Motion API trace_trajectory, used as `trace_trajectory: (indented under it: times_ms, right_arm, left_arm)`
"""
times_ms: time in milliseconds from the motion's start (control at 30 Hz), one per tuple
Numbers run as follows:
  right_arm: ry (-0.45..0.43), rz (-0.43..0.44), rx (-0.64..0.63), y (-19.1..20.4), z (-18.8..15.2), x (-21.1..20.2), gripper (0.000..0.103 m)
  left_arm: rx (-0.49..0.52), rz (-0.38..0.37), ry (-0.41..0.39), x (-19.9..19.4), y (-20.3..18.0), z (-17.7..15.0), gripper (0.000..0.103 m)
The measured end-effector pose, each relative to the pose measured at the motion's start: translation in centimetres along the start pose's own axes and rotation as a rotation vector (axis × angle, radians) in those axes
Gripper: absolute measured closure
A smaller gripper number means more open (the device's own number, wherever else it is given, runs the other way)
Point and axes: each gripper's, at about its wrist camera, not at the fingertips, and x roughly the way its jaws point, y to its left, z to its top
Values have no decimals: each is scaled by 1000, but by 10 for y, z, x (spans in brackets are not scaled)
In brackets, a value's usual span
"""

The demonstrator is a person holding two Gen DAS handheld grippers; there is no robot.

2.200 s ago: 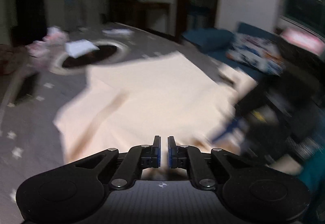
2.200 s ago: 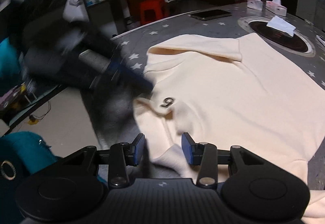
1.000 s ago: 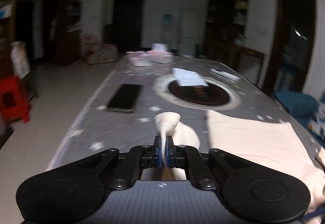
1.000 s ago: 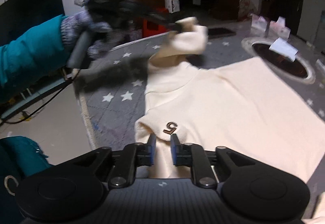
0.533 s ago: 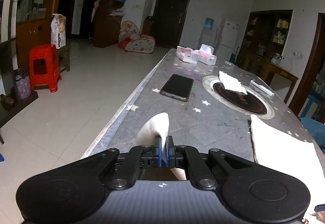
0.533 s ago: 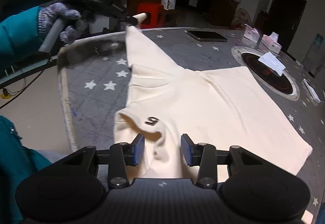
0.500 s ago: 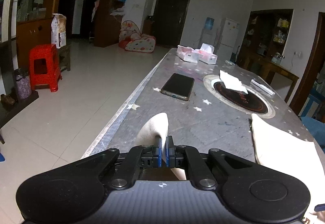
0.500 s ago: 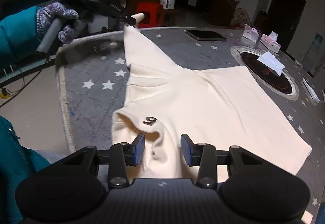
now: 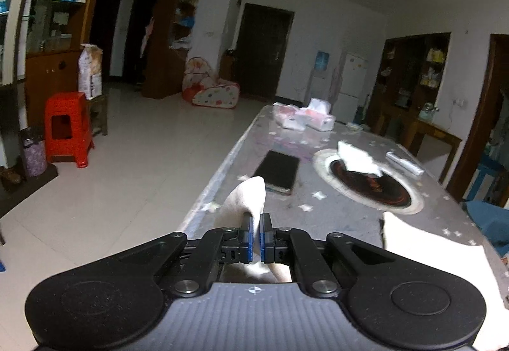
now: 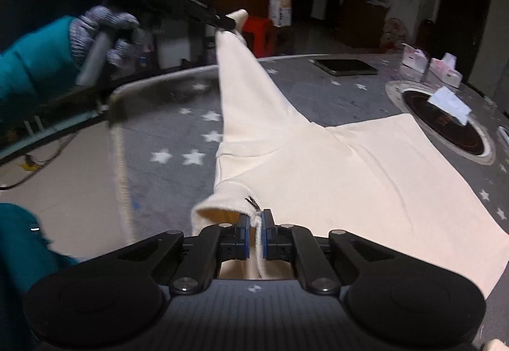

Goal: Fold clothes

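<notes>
A cream sweatshirt (image 10: 350,166) lies spread on the grey star-patterned table (image 10: 178,134). My right gripper (image 10: 256,236) is shut on its neck edge at the near end, and the collar bulges up to the left of the jaws. My left gripper (image 10: 227,22), held by a gloved hand in a teal sleeve, is shut on the cuff and pulls the sleeve (image 10: 241,83) out taut above the table. In the left wrist view the left gripper (image 9: 256,238) pinches the cuff (image 9: 246,195), whose end pokes up past the fingertips. The sweatshirt's body (image 9: 423,252) shows at the right.
A dark phone (image 9: 280,171) lies on the table ahead, near a round inset burner (image 9: 369,185) with a white cloth (image 9: 358,158) on it. Tissue packs (image 9: 305,118) sit at the far end. A red stool (image 9: 65,128) stands on the floor beyond the table's left edge.
My right gripper went from open around the neck edge to shut on it. My left gripper drew the sleeve further out and up, so it is now stretched straight.
</notes>
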Motion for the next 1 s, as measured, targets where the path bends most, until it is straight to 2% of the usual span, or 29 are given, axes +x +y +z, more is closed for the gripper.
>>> trace_trajectory:
  times_ms: [100, 233, 433, 567, 667, 800, 933, 1000]
  right_arm:
    - [19, 38, -19, 7, -7, 3, 97]
    - [29, 61, -53, 18, -9, 9, 96]
    - [29, 81, -18, 20, -11, 1, 80]
    - [6, 54, 89, 9, -20, -18, 75]
    - [-31, 1, 227, -13, -32, -43, 75]
    - [-61, -200, 412, -58, -53, -78, 75]
    - [-36, -427, 531, -107, -77, -97, 74]
    - [-12, -531, 571, -129, -88, -98, 71]
  left_arm:
    - [-8, 52, 53, 6, 10, -16, 99]
    - [-37, 100, 87, 1, 25, -33, 98]
    - [-44, 148, 118, -3, 34, -44, 98]
    - [-18, 179, 158, -2, 33, -49, 95]
    - [-25, 198, 179, -1, 36, -51, 94]
    - [-29, 205, 157, -7, 32, -44, 94]
    - [5, 144, 134, -12, 9, -38, 94]
    - [28, 85, 126, -14, -9, -35, 94]
